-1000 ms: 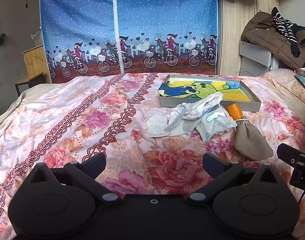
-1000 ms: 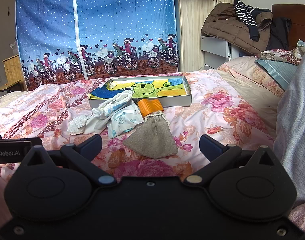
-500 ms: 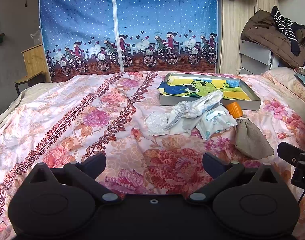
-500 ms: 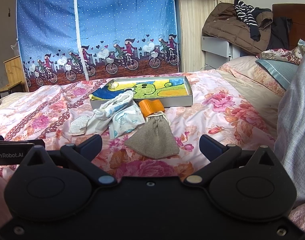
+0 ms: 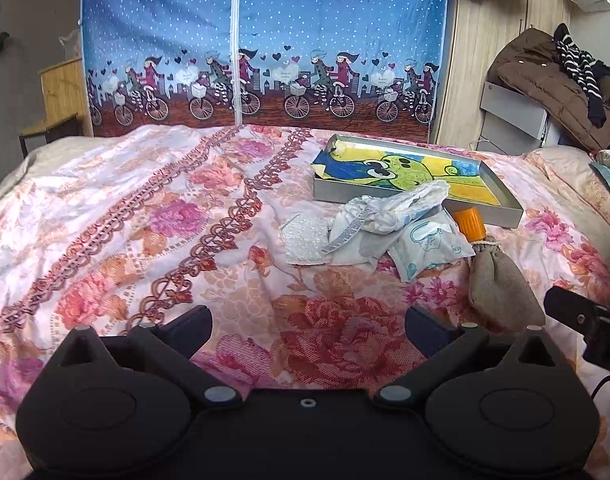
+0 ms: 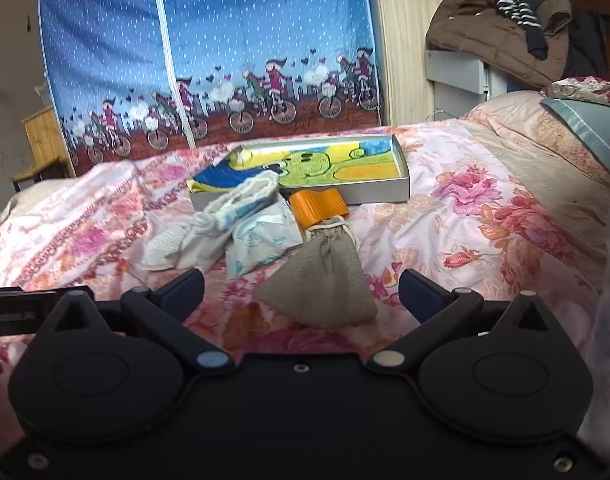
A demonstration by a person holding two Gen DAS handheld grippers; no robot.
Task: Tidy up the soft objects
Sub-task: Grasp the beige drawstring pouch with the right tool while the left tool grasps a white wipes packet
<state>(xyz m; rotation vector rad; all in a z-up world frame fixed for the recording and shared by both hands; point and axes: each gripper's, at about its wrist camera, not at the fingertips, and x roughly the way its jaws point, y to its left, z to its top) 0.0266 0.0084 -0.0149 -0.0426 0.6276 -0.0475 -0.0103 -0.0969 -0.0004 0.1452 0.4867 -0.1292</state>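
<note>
In the left wrist view, the left gripper point(image 5: 308, 322) is wide apart and holds nothing; the soft white bundles point(image 5: 389, 216) lie on the bed point(image 5: 145, 220) before the tray point(image 5: 505, 210).

In the right wrist view, the right gripper point(image 6: 301, 292) is also spread and without load, with the grey pouch point(image 6: 325, 280) lying just ahead between its fingers.

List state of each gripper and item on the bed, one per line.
left gripper: open, empty, above the bedspread
right gripper: open, empty, burlap pouch ahead between its fingers
burlap pouch: drawstring shut, lying flat
tray: upright, colourful cloth inside
white bags: heaped beside tray
orange cylinder: lying on its side
</note>
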